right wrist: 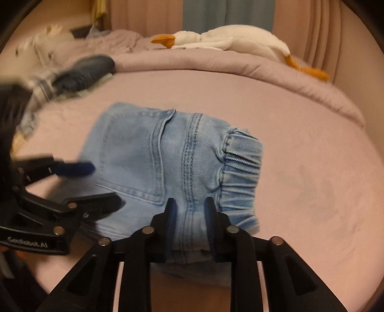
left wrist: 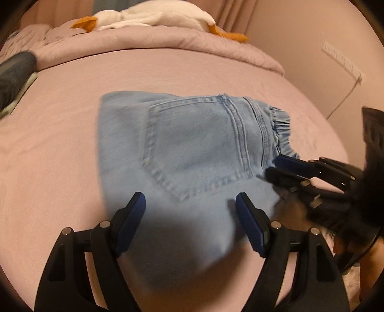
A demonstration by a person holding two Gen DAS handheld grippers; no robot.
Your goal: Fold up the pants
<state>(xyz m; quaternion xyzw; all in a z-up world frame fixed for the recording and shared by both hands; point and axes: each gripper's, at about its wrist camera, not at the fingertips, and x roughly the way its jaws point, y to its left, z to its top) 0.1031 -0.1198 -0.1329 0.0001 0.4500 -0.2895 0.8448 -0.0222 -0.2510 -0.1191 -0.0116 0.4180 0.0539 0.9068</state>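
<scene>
The jeans are folded into a compact bundle on the bed, pocket side up. The right gripper has its jaws narrowed around the near seam by the waistband, looks like a pinch to hold the fold. The left gripper is spread wide, straddling the near edge without pressing. Plenty of bare sheet beyond both jaws; the plush goose is well apart.

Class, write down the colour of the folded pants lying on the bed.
Light blue denim pants, clearest in the right wrist view.
</scene>
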